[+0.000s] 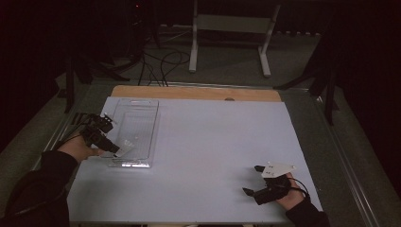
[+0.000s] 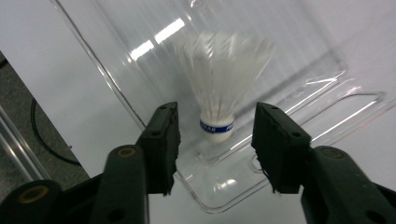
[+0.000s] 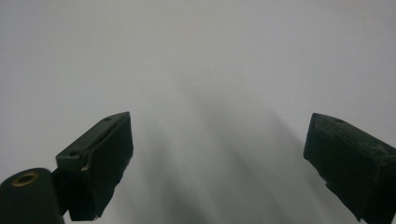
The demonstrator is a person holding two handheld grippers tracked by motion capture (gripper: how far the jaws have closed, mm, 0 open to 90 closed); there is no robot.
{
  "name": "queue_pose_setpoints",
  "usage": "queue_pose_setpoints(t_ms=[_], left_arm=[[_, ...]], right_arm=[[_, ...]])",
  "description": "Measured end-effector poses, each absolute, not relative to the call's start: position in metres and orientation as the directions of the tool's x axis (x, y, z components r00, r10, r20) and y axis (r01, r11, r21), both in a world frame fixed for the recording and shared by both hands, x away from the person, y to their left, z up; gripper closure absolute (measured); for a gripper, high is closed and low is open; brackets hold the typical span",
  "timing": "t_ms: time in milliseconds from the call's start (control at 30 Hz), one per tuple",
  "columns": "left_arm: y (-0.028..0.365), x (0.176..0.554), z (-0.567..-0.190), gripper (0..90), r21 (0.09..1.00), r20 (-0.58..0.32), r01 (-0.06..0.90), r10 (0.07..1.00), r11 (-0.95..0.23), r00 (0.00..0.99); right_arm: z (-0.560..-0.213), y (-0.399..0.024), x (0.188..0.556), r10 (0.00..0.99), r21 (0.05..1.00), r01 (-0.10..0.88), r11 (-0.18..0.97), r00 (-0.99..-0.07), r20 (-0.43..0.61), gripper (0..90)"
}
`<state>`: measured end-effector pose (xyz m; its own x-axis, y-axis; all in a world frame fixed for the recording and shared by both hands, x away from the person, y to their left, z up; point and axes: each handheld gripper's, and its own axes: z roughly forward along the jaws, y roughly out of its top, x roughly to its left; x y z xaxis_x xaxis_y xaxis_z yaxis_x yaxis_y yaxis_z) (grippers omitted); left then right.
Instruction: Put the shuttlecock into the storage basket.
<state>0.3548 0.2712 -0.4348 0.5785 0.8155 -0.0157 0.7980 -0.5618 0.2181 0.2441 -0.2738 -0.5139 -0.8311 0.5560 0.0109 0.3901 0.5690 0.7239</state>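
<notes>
The shuttlecock [image 2: 215,88] lies in the clear tray [image 1: 142,137] on the worktop [image 1: 203,156], free between the released left tool [image 2: 215,149]; it looks very light with fragile feathers, so its firm cork base is the better hold, while the right tool [image 3: 219,163] rests spread and empty.

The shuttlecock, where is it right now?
In the left gripper view the shuttlecock sits inside the clear plastic tray, between the left gripper's open jaws, untouched; the tray lies on the table's left side.

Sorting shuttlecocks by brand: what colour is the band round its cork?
Blue, on the shuttlecock; left gripper view.
</notes>
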Motion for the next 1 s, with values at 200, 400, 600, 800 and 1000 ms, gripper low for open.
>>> queue_pose_setpoints(t_ms=[200,400,600,800,1000], left_arm=[[0.27,0.353,-0.427,34.7,0.241,-0.01,0.794,0.817,-0.557,0.577],[0.269,0.352,-0.425,29.3,0.249,-0.009,0.782,0.806,-0.571,0.592],[0.273,0.351,-0.422,16.8,0.265,-0.075,0.788,0.803,-0.556,0.591],[0.274,0.35,-0.421,7.8,0.275,-0.075,0.777,0.793,-0.567,0.605],[0.273,0.35,-0.422,0.3,0.274,-0.067,0.768,0.785,-0.579,0.616]], right_arm=[[-0.514,-0.274,0.244,0.557,0.723,0.39,0.571,-0.831,0.008,8.2],[-0.514,-0.274,0.244,0.558,0.724,0.391,0.569,-0.83,0.009,8.3],[-0.513,-0.274,0.244,0.559,0.724,0.392,0.568,-0.829,0.011,8.3],[-0.514,-0.273,0.244,0.558,0.725,0.391,0.568,-0.83,0.011,8.2],[-0.514,-0.274,0.244,0.558,0.724,0.391,0.568,-0.83,0.01,8.2]])
